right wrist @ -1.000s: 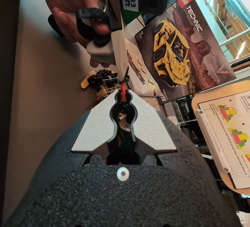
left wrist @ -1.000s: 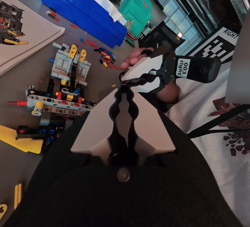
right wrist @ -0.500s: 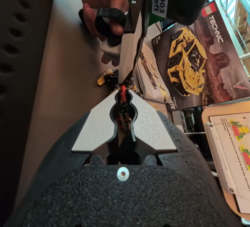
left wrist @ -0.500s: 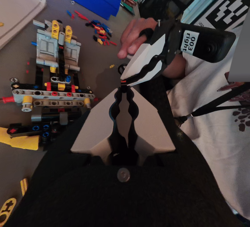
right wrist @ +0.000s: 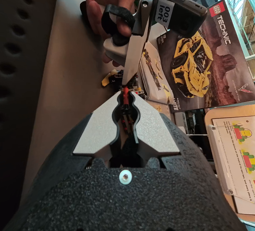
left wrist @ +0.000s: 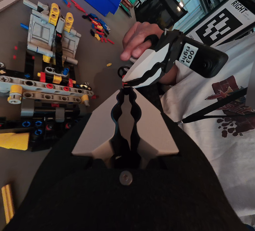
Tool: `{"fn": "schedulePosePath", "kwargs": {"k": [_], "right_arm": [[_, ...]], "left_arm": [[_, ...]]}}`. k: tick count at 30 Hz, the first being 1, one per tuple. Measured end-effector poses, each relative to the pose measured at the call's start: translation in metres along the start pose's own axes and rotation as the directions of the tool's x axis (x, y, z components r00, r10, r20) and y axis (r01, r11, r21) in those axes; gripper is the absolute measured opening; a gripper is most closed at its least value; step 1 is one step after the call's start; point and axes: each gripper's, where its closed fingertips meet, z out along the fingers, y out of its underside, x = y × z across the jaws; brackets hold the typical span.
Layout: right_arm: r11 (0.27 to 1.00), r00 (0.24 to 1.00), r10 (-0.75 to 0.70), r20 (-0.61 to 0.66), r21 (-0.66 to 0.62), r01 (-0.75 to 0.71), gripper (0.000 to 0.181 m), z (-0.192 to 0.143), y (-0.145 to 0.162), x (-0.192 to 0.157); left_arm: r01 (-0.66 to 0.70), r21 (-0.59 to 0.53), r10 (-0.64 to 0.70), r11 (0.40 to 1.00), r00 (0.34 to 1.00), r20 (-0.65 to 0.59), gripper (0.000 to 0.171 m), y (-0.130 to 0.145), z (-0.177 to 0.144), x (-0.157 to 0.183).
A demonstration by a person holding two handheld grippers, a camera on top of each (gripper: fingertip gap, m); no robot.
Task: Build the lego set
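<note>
A red pin (right wrist: 125, 97) sits pinched at the right gripper (right wrist: 125, 93) tips, raised above the table (left wrist: 93, 53). The left gripper (left wrist: 126, 91) meets it tip to tip, jaws closed, seemingly on a small black piece (left wrist: 126, 92). The half-built chassis (left wrist: 45, 72) lies nearby.

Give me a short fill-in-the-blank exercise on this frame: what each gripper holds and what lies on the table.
1. The right gripper is shut on a small ____ pin.
2. The left gripper pinches a small ____ part, tip to tip with the right gripper.
3. The car pictured on the set box is ____.
4. The half-built chassis lies on the ____.

Missing words: red; black; yellow; table
</note>
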Motion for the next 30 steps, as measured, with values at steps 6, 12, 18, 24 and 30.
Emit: {"fn": "schedulePosePath", "kwargs": {"k": [6, 12, 18, 24, 30], "right_arm": [[1.000, 1.000, -0.018, -0.019, -0.015, 0.017, 0.006, 0.000, 0.001, 0.002], [0.996, 0.995, 0.094, -0.029, 0.012, -0.094, 0.007, 0.000, 0.005, 0.010], [0.917, 0.932, 0.364, -0.003, 0.175, -0.358, 0.006, -0.008, -0.005, 0.033], [0.733, 0.781, 0.610, 0.137, 0.278, -0.621, 0.006, -0.012, -0.012, 0.047], [0.218, 0.367, 0.804, 0.468, 0.343, -0.914, 0.006, -0.025, -0.019, 0.078]], "left_arm": [[0.034, 0.012, -0.034, 0.999, 0.999, -0.010, 0.005, -0.002, 0.001, -0.001], [0.063, 0.080, -0.063, 0.995, 0.998, 0.002, 0.005, -0.015, 0.000, -0.003], [-0.023, 0.170, 0.017, 0.985, 0.999, 0.039, 0.019, -0.038, -0.002, 0.008], [-0.039, 0.262, 0.041, 0.964, 0.999, -0.002, 0.025, -0.052, -0.014, 0.020], [-0.208, 0.299, 0.178, 0.931, 0.976, 0.125, 0.021, -0.060, -0.013, 0.023]]}}
